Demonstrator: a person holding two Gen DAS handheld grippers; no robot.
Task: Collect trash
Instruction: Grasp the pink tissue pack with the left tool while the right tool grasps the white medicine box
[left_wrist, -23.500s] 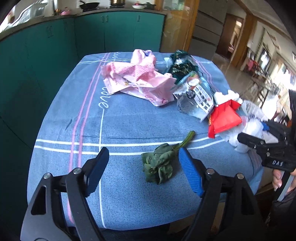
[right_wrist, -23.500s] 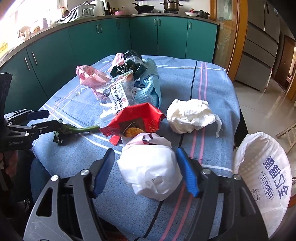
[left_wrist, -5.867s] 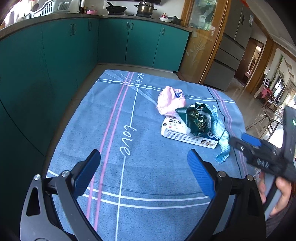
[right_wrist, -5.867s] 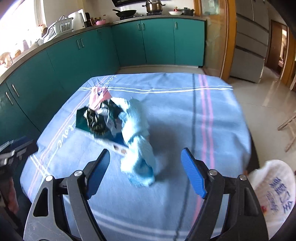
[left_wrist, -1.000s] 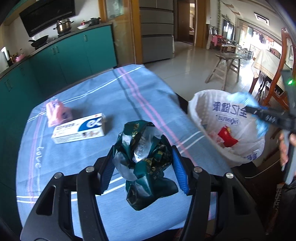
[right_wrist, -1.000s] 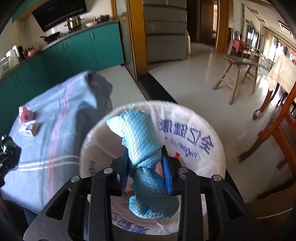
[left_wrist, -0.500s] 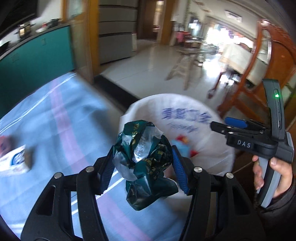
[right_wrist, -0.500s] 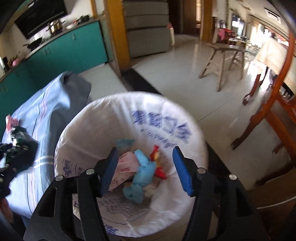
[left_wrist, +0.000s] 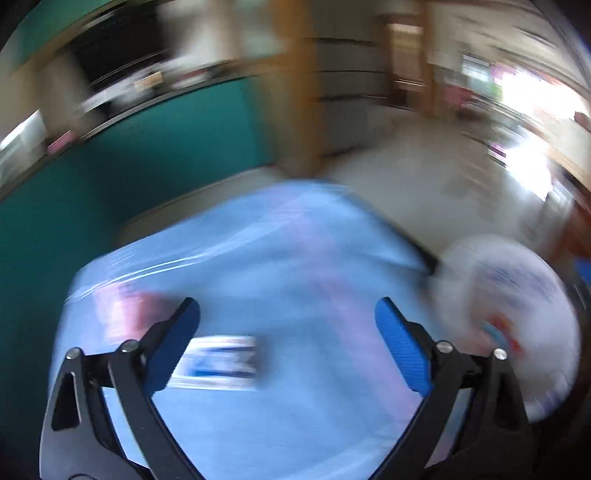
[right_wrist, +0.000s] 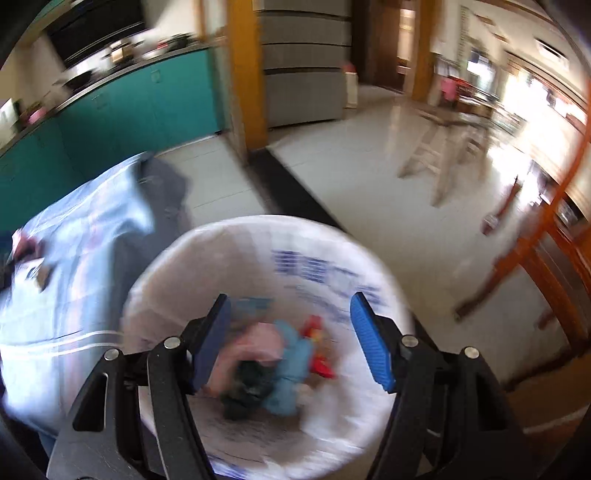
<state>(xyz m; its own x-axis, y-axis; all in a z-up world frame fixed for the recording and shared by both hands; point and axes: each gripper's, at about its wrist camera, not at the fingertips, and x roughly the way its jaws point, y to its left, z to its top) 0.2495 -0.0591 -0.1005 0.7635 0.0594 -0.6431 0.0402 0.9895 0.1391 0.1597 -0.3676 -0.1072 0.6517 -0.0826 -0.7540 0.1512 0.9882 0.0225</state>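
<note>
Both views are blurred by motion. My left gripper (left_wrist: 288, 325) is open and empty over the blue tablecloth (left_wrist: 295, 413). A white and blue box (left_wrist: 218, 362) lies just beyond its left finger, with a pink wrapper (left_wrist: 125, 314) further left. The white trash bag (left_wrist: 517, 317) hangs at the table's right edge. My right gripper (right_wrist: 291, 325) is open and empty above the trash bag (right_wrist: 332, 258). Inside lie a dark green wrapper (right_wrist: 247, 387), a blue cloth (right_wrist: 291, 354), pink trash (right_wrist: 255, 343) and a red wrapper (right_wrist: 317, 350).
Teal cabinets (left_wrist: 129, 166) run behind the table. A tiled floor (right_wrist: 369, 184) opens to the right, with a wooden stool (right_wrist: 443, 147) and a red-brown wooden chair frame (right_wrist: 546, 236) near the bag.
My left gripper has opened and let go of the dark green wrapper, which now lies in the bag. It has swung back left over the table. The right gripper stays open over the bag.
</note>
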